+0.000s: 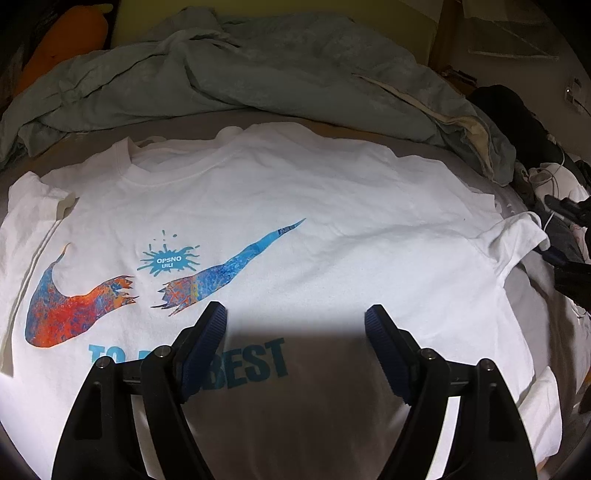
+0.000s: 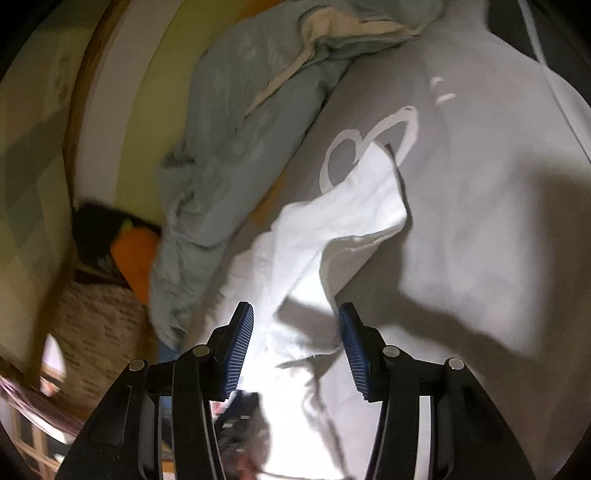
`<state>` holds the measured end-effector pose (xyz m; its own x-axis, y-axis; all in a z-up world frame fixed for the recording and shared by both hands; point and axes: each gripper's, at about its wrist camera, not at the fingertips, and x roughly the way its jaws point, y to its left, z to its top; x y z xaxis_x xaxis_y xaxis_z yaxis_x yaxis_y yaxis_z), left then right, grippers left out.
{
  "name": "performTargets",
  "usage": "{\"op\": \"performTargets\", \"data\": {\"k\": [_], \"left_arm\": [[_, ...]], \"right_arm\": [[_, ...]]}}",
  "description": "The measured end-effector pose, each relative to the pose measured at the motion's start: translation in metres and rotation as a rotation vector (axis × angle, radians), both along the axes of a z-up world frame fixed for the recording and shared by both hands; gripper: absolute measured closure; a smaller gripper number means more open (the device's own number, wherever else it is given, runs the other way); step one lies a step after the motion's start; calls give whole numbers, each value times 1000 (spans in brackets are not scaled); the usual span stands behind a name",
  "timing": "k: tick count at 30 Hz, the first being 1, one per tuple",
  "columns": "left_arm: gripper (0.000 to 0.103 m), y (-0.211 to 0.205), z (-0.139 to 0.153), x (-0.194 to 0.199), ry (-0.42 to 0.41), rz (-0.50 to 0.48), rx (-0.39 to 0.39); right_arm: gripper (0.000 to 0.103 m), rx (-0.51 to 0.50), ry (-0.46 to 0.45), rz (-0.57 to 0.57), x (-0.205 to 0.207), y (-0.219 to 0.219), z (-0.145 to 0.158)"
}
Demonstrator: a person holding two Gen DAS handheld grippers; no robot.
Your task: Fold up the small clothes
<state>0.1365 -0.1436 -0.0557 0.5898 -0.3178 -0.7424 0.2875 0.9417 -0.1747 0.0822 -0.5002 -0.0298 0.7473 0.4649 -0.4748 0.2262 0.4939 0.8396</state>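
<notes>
The left gripper (image 1: 295, 314) hangs over the lower chest of the white T-shirt (image 1: 332, 206) with its jaws spread wide and nothing between them; the ribbed blue pads (image 1: 210, 347) are clear of the cloth. The right gripper (image 2: 295, 317) has its jaws partly apart, straddling the rumpled sleeve (image 2: 343, 206) at the shirt's edge, and no pad presses on the fabric there, so I read it as not gripping.

The likeliest slip, as I judge it, is at the right claw: the sleeve ahead of it is bunched and doubled over, so closing could catch only the top layer, or a ridge that pulls free, and the fold would drag crooked. Beneath that claw the grey sheet (image 2: 480, 184) could be pinched along with the shirt. Just beyond both claws the heaped grey-blue blanket (image 1: 221, 74) lies against the collar side and may snag a lifted edge.

The shirt is thin, soft cotton, lying mostly flat and face up, with shallow creases and a glossy multicoloured print (image 1: 74, 306). The blanket looks thick and plush, deeply wrinkled. An orange cushion (image 1: 74, 33) sits far off at the bed's corner
</notes>
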Motion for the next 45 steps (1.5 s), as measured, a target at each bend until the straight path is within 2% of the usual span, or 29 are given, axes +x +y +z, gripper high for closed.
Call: {"op": "performTargets", "data": {"k": [4,6,8,10,11,12,15,18,21,25,29,30,32,34,35,38,42,45], "left_arm": [[26,0,0,0,0,0,0],[26,0,0,0,1,0,-3],[26,0,0,0,1,1,-5],[26,-1,0,0,0,1,-3],[26,-1,0,0,0,1,-2],[26,-1,0,0,0,1,0],[26,-1,0,0,0,1,-1],[26,-1,0,0,0,1,0],[25,-1,0,0,1,1,4],[25,-1,0,0,4,-4,8],[24,-1,0,0,3,-5,9],[24,-1,0,0,3,-5,10],[24,-1,0,0,3,-5,12],[24,-1,0,0,3,-5,12],[24,-1,0,0,3,-6,12],[24,-1,0,0,3,-5,13],[24,-1,0,0,3,-5,13],[18,-4,-1,2,15,-29,21]], "right_arm": [[53,116,-11,9,0,-8,-4],[53,134,-5,10,0,-10,-7],[62,147,1,17,1,-8,-8],[86,163,-6,58,5,-4,-8],[91,162,-8,63,6,-3,-8],[92,144,-3,53,5,-2,-6],[95,8,26,-24,-1,-1,3],[95,-222,98,-65,-8,11,25],[95,-271,135,-38,-22,24,30],[95,-142,269,-63,-47,16,-18],[94,16,275,-89,-47,-2,-44],[90,41,267,-106,-48,-6,-46],[75,44,230,-158,-51,-14,-44],[44,1,177,-221,-51,-24,-35],[41,-5,143,-233,-48,-30,-31],[41,-78,123,-195,-28,-39,-20],[48,-311,176,-109,-1,-24,-18],[58,-311,165,-99,9,-26,-23]]}}
